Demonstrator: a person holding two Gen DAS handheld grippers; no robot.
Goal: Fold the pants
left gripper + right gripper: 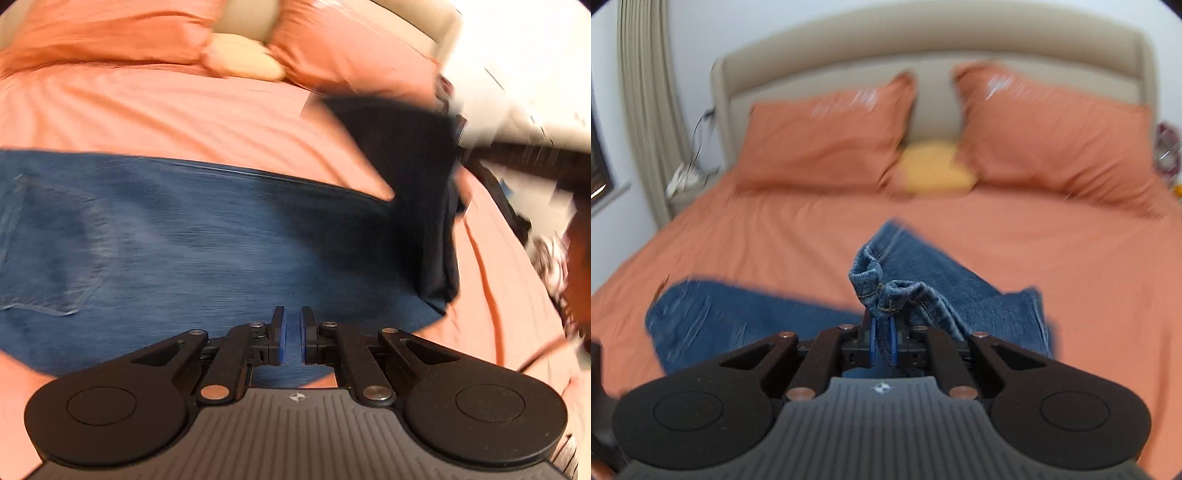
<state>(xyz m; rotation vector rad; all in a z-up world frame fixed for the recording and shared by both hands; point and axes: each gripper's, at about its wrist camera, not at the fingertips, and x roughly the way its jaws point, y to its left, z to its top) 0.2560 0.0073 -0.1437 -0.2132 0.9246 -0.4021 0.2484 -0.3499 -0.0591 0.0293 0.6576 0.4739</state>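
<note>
Orange-sheeted bed (1071, 258) carries blue denim pants (960, 291); right gripper (882, 341) fingers clamp their hem, left gripper (292, 336) fingers together, empty.

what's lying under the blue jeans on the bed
An orange bed sheet shows all around the blue jeans, so they lie directly on it. The part of the sheet beneath the denim is covered, so anything else under there cannot be seen.

Blue denim jeans (746, 314) spread across an orange-sheeted bed (1071, 258), mostly flat, back pocket (55, 251) facing up. One end bunched and lifted clear of the sheet, hem (886, 295) pinched in the right gripper (882, 343), cloth draping down from it.
</note>
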